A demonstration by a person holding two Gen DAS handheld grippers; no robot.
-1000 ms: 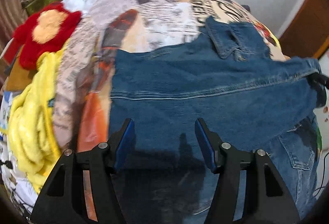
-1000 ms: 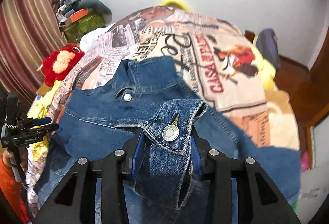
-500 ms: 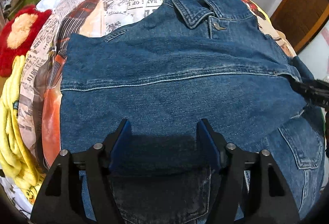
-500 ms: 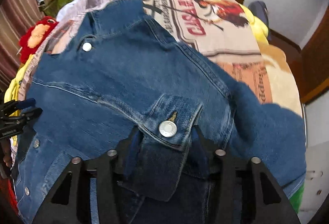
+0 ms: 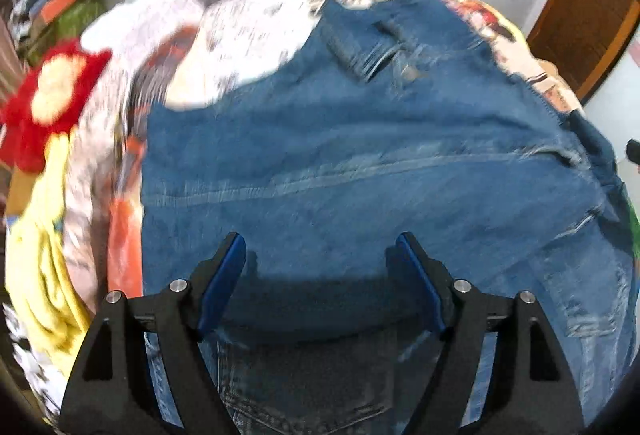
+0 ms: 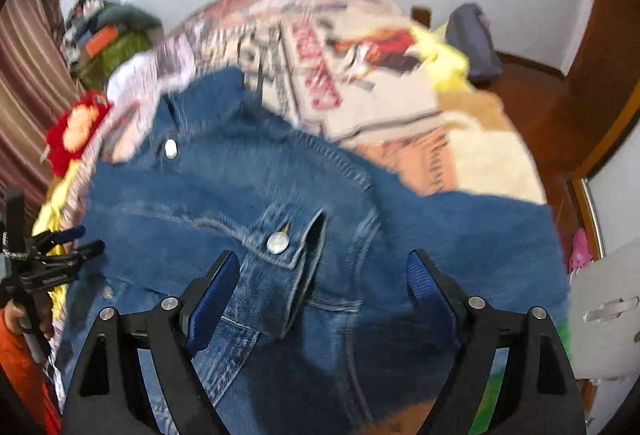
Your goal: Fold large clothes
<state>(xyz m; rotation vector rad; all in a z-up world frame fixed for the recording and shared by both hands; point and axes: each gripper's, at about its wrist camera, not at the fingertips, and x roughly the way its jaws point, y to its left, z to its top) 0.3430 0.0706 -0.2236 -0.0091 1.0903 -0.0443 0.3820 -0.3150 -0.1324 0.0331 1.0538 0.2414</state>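
A blue denim jacket (image 5: 360, 163) lies spread on the bed, collar at the far end, a sleeve folded across the body. In the right wrist view the jacket (image 6: 248, 195) shows its buttoned cuff (image 6: 288, 247) lying loose just beyond the fingers. My left gripper (image 5: 320, 251) is open and empty above the folded sleeve's near edge. My right gripper (image 6: 324, 267) is open and empty over the cuff. The left gripper also shows at the far left of the right wrist view (image 6: 60, 247). Both views are motion-blurred.
A printed bedspread (image 6: 360, 83) covers the bed. A red plush toy (image 5: 48, 95) and yellow cloth (image 5: 44, 255) lie at the left edge. A clutter pile (image 6: 108, 35) sits at back left; a wooden door (image 5: 580, 15) stands at right.
My right gripper has opened and let go of the cuff, which now lies on the jacket. Both grippers have pulled back and lifted a little; the left stays open.
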